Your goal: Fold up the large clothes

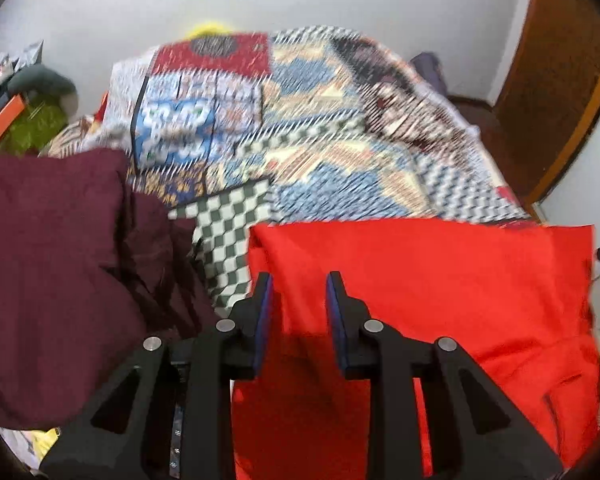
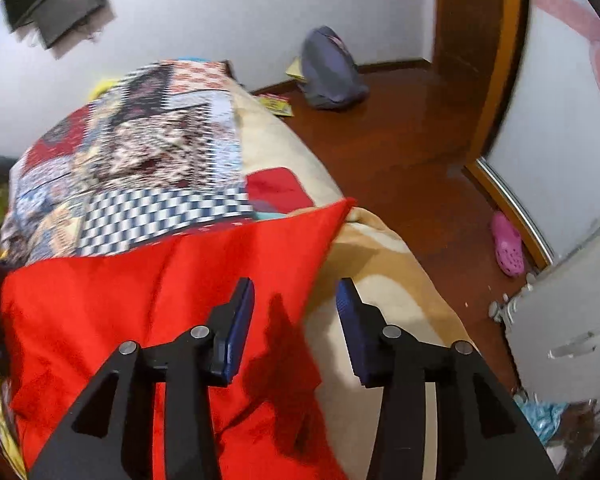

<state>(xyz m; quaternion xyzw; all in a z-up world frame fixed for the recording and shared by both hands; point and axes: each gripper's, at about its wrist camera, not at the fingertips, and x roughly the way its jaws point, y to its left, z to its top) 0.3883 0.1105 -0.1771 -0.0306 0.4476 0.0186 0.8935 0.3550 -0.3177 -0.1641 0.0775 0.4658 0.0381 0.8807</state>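
Note:
A bright red garment (image 1: 440,300) lies spread on the near part of a bed with a patchwork cover (image 1: 300,128). My left gripper (image 1: 299,294) is open and empty above the garment's left part. In the right wrist view the red garment (image 2: 140,300) ends in a corner at the bed's right side. My right gripper (image 2: 296,300) is open and empty above the garment's right edge, one finger over the cloth, the other over the beige blanket (image 2: 380,260). A dark maroon garment (image 1: 52,264) lies bunched to the left of the red one.
The bed's right edge drops to a wooden floor (image 2: 400,140) with a grey backpack (image 2: 332,72), a pink clog (image 2: 508,244) and a white cabinet (image 2: 572,320). Clutter and a green cloth (image 1: 36,120) sit at the bed's far left. A wooden door (image 1: 560,80) stands at the right.

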